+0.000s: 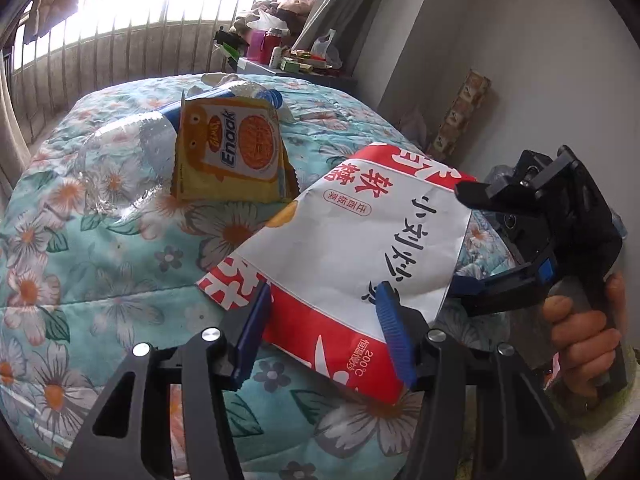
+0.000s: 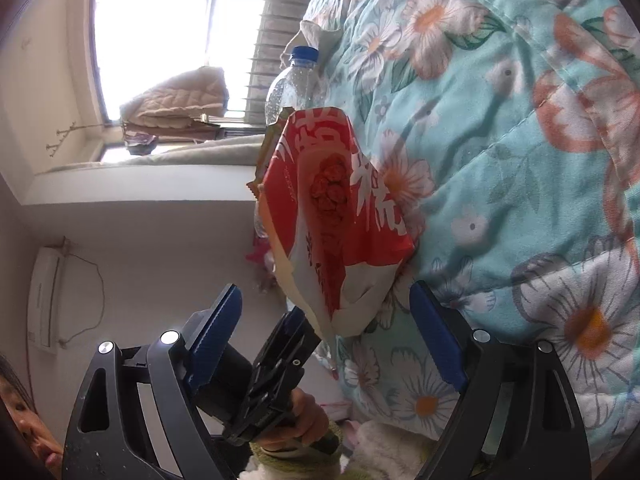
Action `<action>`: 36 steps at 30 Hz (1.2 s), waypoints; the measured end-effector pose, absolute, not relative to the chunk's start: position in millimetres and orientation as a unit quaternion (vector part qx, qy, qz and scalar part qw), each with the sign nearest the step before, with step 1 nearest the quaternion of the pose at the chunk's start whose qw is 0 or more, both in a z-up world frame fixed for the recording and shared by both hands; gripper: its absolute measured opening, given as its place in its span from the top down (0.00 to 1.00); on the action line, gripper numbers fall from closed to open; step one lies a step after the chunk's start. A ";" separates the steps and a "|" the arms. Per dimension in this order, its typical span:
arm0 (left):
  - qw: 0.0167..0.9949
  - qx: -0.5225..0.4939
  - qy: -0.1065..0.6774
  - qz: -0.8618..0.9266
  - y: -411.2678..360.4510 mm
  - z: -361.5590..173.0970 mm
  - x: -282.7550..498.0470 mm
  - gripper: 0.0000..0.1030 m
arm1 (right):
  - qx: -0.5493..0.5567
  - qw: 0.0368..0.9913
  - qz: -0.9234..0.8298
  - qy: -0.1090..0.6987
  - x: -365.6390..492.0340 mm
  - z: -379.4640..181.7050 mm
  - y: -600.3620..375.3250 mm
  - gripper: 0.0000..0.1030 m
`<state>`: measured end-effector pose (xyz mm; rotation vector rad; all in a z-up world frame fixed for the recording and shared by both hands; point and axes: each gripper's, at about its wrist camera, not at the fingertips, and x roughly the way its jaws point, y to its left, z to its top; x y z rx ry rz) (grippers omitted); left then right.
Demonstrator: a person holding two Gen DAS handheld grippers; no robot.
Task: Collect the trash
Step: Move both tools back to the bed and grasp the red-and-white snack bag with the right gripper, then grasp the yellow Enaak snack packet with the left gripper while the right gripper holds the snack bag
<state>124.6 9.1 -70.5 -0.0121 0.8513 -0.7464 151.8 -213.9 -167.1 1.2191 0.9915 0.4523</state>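
Blue-padded fingers [image 1: 256, 332] of the left gripper [image 1: 324, 328] are filling the bottom of the left wrist view, standing apart on either side of the near corner of a red and white snack bag [image 1: 352, 248]; whether the pads are pressing it cannot be told. That bag is lying tilted at centre frame on a floral quilt [image 1: 100, 280] covering the bed. Behind it, at upper centre, a yellow Enaak wrapper [image 1: 236, 152] is leaning against a clear plastic bottle [image 1: 132, 164] lying on its side. At the right edge, the right gripper [image 1: 466, 240] is reaching toward the bag's far edge, a hand [image 1: 584, 340] wrapping its handle.

Wide-spread blue fingers [image 2: 436, 336] of the right gripper [image 2: 324, 332] are framing the bottom of the right wrist view, gripping nothing. The red and white snack bag [image 2: 340, 208] is standing at centre frame, its lower end just ahead of the pads and not touching them. The left gripper [image 2: 296, 336] is meeting the bag's lower edge from below. The clear plastic bottle [image 2: 294, 84] is showing its blue cap at upper centre, and the floral quilt [image 2: 520, 160] is filling the right side.
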 end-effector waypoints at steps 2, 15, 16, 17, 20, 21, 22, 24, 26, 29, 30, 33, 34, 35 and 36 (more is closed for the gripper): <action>0.845 -0.015 0.399 -0.356 11.8 -74.5 124.0 0.49 | 0.529 0.697 0.197 0.443 155.2 -165.2 -207.4 0.21; 0.842 -0.088 0.375 -0.378 36.8 -87.7 118.6 0.49 | 0.521 0.707 0.172 0.446 178.7 -187.5 -183.9 0.65; 0.841 -0.095 0.376 -0.377 38.0 -88.0 118.6 0.49 | 0.522 0.708 0.172 0.443 179.4 -188.4 -183.0 0.67; 0.841 -0.098 0.376 -0.376 38.8 -87.8 118.3 0.49 | 0.523 0.709 0.171 0.442 178.0 -189.6 -182.0 0.70; 0.837 -0.104 0.379 -0.381 39.5 -84.1 115.7 0.49 | 0.532 0.701 0.174 0.442 170.6 -194.1 -190.6 0.72; 0.836 -0.104 0.379 -0.383 40.8 -82.0 112.5 0.49 | 0.533 0.701 0.175 0.441 167.2 -193.9 -194.5 0.72; 0.837 -0.104 0.378 -0.382 40.9 -78.6 112.3 0.49 | 0.531 0.703 0.174 0.439 163.4 -193.5 -198.8 0.72; 0.842 -0.105 0.371 -0.378 41.7 -71.6 111.8 0.49 | 0.527 0.713 0.168 0.432 156.7 -189.1 -211.6 0.72; 0.849 -0.108 0.361 -0.370 43.1 -61.6 115.1 0.49 | 0.523 0.720 0.158 0.427 147.2 -185.5 -225.6 0.72; 0.864 -0.110 0.350 -0.345 43.8 -52.4 124.0 0.49 | 0.521 0.729 0.140 0.420 133.6 -184.9 -243.2 0.72; 0.869 -0.109 0.350 -0.332 42.6 -51.2 128.1 0.49 | 0.523 0.730 0.136 0.418 129.9 -184.8 -248.1 0.72; 0.875 -0.137 0.364 -0.286 41.0 -56.2 144.2 0.49 | 0.532 0.729 0.128 0.412 120.3 -188.7 -258.1 0.72; 0.874 -0.150 0.375 -0.271 42.1 -60.9 150.4 0.49 | 0.535 0.727 0.127 0.411 118.9 -190.6 -259.0 0.72; 0.871 -0.165 0.385 -0.258 42.9 -65.2 156.0 0.49 | 0.538 0.725 0.127 0.411 116.6 -192.9 -260.2 0.72; 0.868 -0.180 0.391 -0.248 44.8 -70.6 160.7 0.49 | 0.539 0.725 0.127 0.410 116.8 -194.0 -256.1 0.72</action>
